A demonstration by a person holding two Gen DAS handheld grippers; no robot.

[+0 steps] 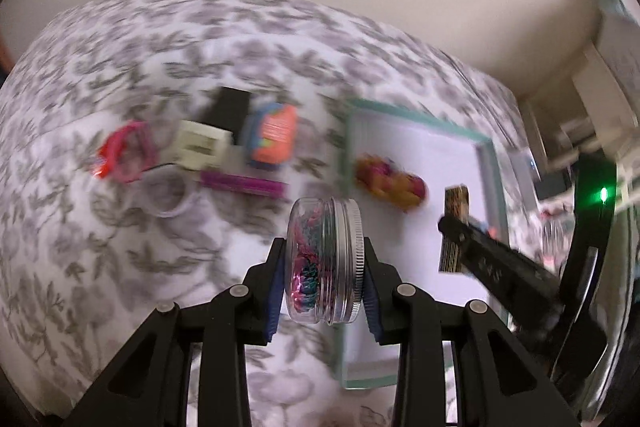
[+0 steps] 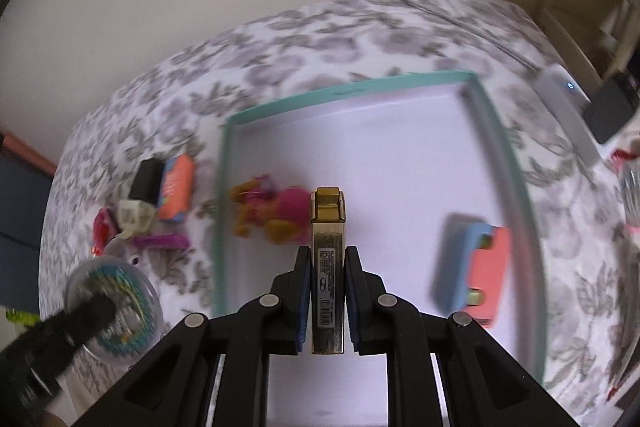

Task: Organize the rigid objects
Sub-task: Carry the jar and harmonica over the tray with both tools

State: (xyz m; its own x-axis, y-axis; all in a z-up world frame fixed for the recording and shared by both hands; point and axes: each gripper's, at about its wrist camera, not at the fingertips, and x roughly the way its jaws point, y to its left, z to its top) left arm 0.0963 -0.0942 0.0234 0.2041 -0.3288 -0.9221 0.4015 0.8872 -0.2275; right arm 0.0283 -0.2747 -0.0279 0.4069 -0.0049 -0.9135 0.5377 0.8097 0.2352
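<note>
Grey-and-white floral bedding point(image 2: 360, 39) covers the bed, backed by a plain cream wall, and a shallow white tray with a teal rim point(image 2: 400, 163) is laid flat on it. The left tongs point(image 1: 324, 263) are closed on a small clear plastic jar with a ribbed silver screw lid point(image 1: 326, 259), which is filled with coloured bits, turned on its side and held above the bedding just left of the tray. The right tongs point(image 2: 328, 291) are clamped on a slim gold rectangular box with a barcode label point(image 2: 328, 267), held upright over the tray's near half. Inside the tray, a pink and yellow plastic toy point(image 2: 272, 215) lies near the left wall, and a blue and coral box point(image 2: 476, 271) lies near the right wall. Left of the tray, on the bedding, a black box point(image 2: 146, 179), an orange packet point(image 2: 176, 191), a cream box point(image 2: 134, 219), a purple bar point(image 2: 160, 241) and a red and pink item point(image 1: 124, 155) are clustered together, blurred.
</note>
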